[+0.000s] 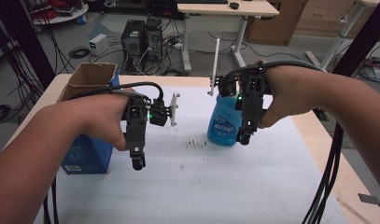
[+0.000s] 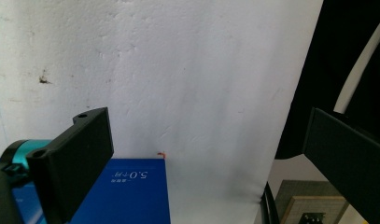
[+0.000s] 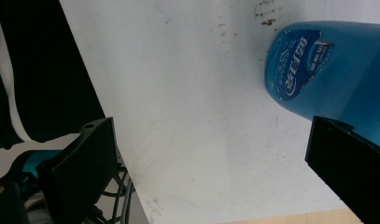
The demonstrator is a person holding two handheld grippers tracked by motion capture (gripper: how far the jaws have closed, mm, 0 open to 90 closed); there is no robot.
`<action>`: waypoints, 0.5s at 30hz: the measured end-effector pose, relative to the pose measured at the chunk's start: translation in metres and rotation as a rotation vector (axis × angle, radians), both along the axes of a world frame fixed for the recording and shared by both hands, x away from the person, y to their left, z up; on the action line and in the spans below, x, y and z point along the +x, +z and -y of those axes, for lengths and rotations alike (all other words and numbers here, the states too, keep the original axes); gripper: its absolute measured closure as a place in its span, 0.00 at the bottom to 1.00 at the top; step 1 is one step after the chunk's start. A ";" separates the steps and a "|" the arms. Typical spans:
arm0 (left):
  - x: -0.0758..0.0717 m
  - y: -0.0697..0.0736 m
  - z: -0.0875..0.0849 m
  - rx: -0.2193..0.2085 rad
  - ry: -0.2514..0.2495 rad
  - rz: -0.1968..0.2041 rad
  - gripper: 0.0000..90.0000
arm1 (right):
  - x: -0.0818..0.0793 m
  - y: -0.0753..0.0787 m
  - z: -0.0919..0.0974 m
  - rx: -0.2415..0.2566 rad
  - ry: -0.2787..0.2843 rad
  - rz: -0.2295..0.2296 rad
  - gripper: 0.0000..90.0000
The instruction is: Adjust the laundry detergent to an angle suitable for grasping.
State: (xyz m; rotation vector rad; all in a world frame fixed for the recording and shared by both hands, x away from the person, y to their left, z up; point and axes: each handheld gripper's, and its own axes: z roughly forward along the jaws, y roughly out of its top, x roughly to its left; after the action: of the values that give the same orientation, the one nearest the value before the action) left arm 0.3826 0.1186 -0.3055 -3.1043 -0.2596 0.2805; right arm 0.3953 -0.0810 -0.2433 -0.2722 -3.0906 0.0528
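**Both grippers spread, bottle and box not yet gripped**

Forearms come in from the bottom of the high view, each hand carrying a gripper. On the white foam sheet [image 1: 253, 186] that covers the wooden table, the open blue carton [image 1: 87, 154] stands at the left edge, touching the left hand. Right of the middle, the blue plastic bottle [image 1: 223, 126] stands just beside the right gripper [image 1: 244, 138]. Its jaws are spread with nothing between them (the bottle lies next to one jaw in the right gripper view). Those of the left gripper [image 1: 138, 161] are also wide apart, over bare sheet near the carton.

A sideways nudge from the right jaw could likely tip the bottle; the left wrist might shove the light carton. Dark specks [image 1: 195, 142] mark the sheet. Beyond stand computer towers [image 1: 141, 39], cables and a desk [image 1: 225, 9].
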 end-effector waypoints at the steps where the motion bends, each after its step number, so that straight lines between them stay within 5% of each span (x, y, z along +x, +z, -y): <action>1: 0.000 0.000 0.000 0.003 -0.006 -0.001 0.02 | -0.001 0.000 0.000 0.000 0.002 0.001 0.02; 15: -0.001 0.005 0.002 -0.001 -0.015 0.006 0.02 | -0.002 0.002 0.002 0.012 -0.003 0.000 0.02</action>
State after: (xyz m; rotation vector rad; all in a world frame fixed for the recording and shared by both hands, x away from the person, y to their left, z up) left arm 0.3812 0.1169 -0.3000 -3.1070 -0.2358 0.2710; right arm 0.3932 -0.0831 -0.2416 -0.2770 -3.0898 0.0341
